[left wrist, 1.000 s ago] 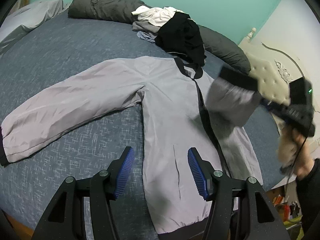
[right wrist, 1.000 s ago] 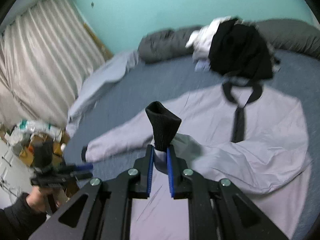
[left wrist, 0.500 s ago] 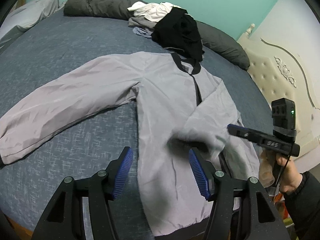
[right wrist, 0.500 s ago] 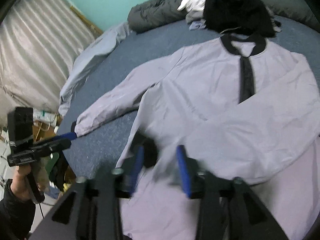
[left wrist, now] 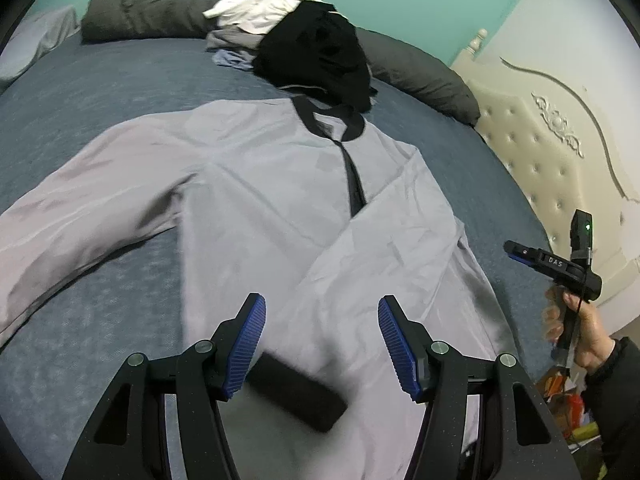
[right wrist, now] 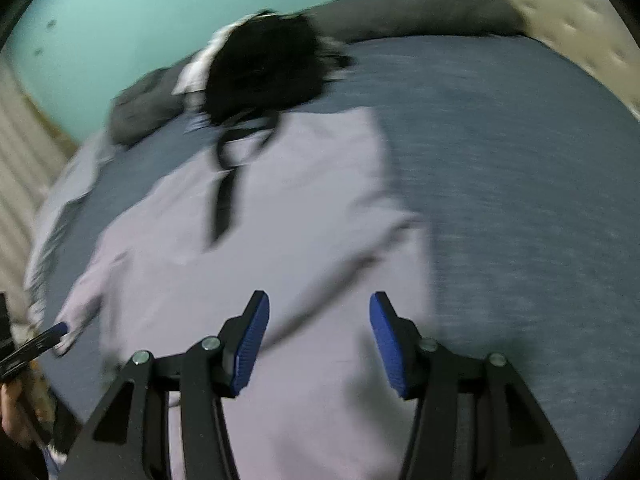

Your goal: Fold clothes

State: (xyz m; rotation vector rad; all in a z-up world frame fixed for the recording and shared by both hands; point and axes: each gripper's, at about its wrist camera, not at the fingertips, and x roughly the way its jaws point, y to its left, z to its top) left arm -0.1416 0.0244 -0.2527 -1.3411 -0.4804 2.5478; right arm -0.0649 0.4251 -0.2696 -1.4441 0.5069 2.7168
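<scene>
A light grey jacket (left wrist: pixel 256 184) with a black collar and zip lies flat on the blue bed; it also shows, blurred, in the right wrist view (right wrist: pixel 288 216). Its right sleeve (left wrist: pixel 392 264) lies folded diagonally across the body, with the black cuff (left wrist: pixel 296 392) near the hem. Its left sleeve (left wrist: pixel 80 208) stretches out to the left. My left gripper (left wrist: pixel 320 340) is open and empty above the hem, next to the cuff. My right gripper (right wrist: pixel 316 336) is open and empty over the jacket's right side; it also shows at the bed's right edge (left wrist: pixel 520 252).
A pile of black, white and grey clothes (left wrist: pixel 308 44) lies beyond the collar. Dark grey pillows (left wrist: pixel 416 72) line the far edge. A cream tufted headboard (left wrist: pixel 552 152) stands on the right. The blue bedspread (left wrist: pixel 88 92) surrounds the jacket.
My right gripper carried the right sleeve by its cuff across the jacket body, opened and let it go, then drew back to the right. My left gripper moved closer over the hem.
</scene>
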